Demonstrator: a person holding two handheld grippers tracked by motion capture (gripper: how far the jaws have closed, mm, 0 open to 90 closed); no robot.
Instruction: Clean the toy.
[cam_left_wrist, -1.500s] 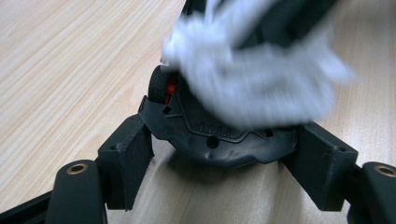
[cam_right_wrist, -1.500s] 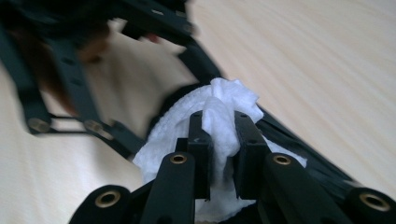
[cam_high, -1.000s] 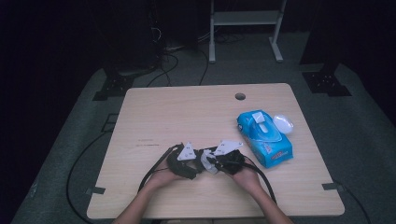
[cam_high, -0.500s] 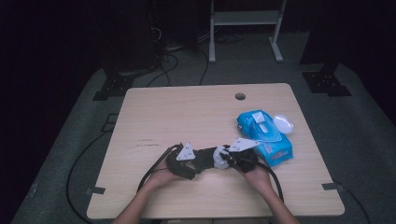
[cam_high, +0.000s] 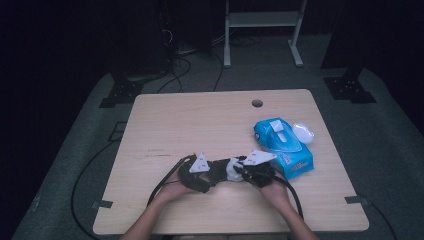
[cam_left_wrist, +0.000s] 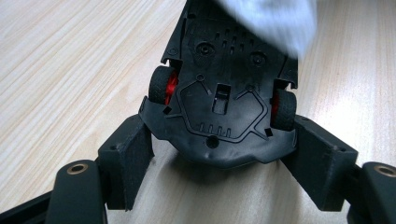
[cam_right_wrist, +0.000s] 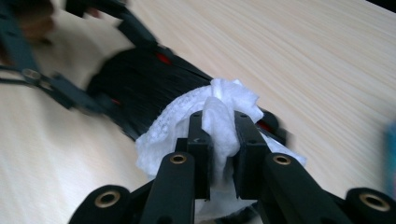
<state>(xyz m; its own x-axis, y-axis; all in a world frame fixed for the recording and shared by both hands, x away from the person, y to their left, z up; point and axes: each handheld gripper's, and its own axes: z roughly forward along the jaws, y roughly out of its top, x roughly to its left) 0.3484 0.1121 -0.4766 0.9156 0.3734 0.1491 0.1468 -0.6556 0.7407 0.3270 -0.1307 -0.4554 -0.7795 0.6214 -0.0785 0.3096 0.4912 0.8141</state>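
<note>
The wooden worktop is the largest thing here, and its far half and whole left side lie bare, with a small round hole near the far edge. Dark floor and cables surround it on every side. On the right side, close to the right edge, lies a blue wipes pack, and a white lid-like piece rests just beyond it, touching its far right corner. The work sits in the near middle, set well in from the near edge, where the person's forearms come in. The left hand-held gripper stands fairly wide, its two pads pressed against the sides of a black toy car, which is turned underside up toward that camera, red showing inside the wheels. In the high view the toy car lies between the two grippers, just left of the wipes pack and apart from it. The right hand-held gripper is pinched narrow on a crumpled white wipe, which is bunched between its jaws and pressed against one end of the car. In the high view that wipe shows as a small white patch at the car's right end.
</note>
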